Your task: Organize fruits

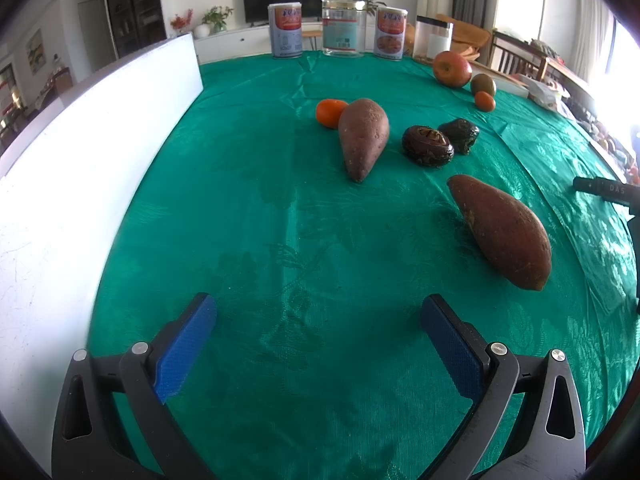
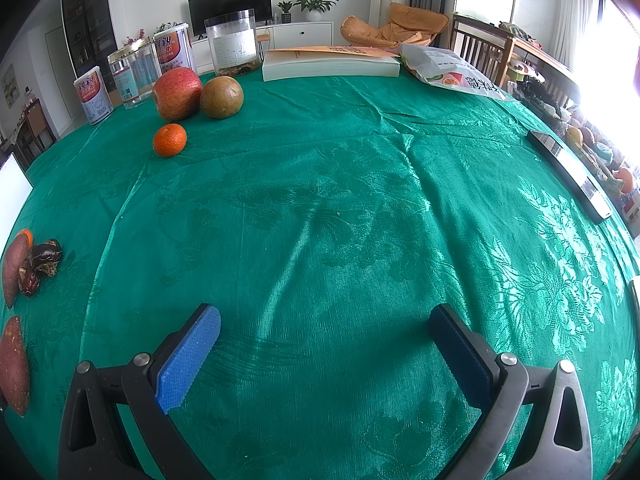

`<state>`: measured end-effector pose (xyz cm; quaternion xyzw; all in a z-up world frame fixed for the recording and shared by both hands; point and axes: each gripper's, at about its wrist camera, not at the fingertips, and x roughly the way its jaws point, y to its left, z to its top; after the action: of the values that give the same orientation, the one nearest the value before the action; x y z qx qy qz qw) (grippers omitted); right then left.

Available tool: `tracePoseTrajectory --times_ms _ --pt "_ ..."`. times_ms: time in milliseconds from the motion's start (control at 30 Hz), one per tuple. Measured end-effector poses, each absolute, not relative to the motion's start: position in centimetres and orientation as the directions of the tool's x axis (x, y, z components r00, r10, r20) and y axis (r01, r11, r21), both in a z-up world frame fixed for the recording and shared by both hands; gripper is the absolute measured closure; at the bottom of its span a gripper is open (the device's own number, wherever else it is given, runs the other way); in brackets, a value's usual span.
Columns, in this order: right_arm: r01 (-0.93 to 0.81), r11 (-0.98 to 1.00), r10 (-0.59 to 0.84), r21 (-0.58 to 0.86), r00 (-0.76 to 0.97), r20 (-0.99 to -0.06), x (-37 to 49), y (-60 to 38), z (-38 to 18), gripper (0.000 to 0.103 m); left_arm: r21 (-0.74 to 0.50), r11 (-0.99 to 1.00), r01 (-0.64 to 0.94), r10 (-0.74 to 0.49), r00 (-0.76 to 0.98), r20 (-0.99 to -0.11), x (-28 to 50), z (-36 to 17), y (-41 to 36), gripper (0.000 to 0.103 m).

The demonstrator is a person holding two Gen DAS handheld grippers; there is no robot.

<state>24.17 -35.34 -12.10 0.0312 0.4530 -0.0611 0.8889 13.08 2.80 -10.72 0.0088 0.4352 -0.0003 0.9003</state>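
Observation:
In the left wrist view my left gripper (image 1: 318, 312) is open and empty above the green tablecloth (image 1: 280, 220). Ahead lie two sweet potatoes (image 1: 363, 136) (image 1: 502, 230), a tangerine (image 1: 330, 113), two dark wrinkled fruits (image 1: 427, 146) (image 1: 460, 134). Far right stand a red apple (image 1: 452, 69), a greenish-brown fruit (image 1: 483, 85) and a small tangerine (image 1: 485, 101). In the right wrist view my right gripper (image 2: 324, 320) is open and empty. The apple (image 2: 177, 92), greenish-brown fruit (image 2: 221, 97) and tangerine (image 2: 169, 140) sit far left of it; the sweet potatoes (image 2: 14, 264) (image 2: 14, 364) are at the left edge.
A white board (image 1: 80, 152) stands along the left side. Cans and jars (image 1: 340, 28) line the far edge. A book (image 2: 330, 65), a snack bag (image 2: 452, 72) and a phone-like slab (image 2: 568, 172) lie at the back and right.

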Motion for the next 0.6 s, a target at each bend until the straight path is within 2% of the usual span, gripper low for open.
tracePoseTrajectory --times_ms 600 --pt "0.137 0.991 -0.08 0.0 0.582 -0.809 24.1 -35.28 -12.03 0.0 0.015 1.0 0.008 0.007 0.62 -0.784 13.08 -10.72 2.83 0.0"
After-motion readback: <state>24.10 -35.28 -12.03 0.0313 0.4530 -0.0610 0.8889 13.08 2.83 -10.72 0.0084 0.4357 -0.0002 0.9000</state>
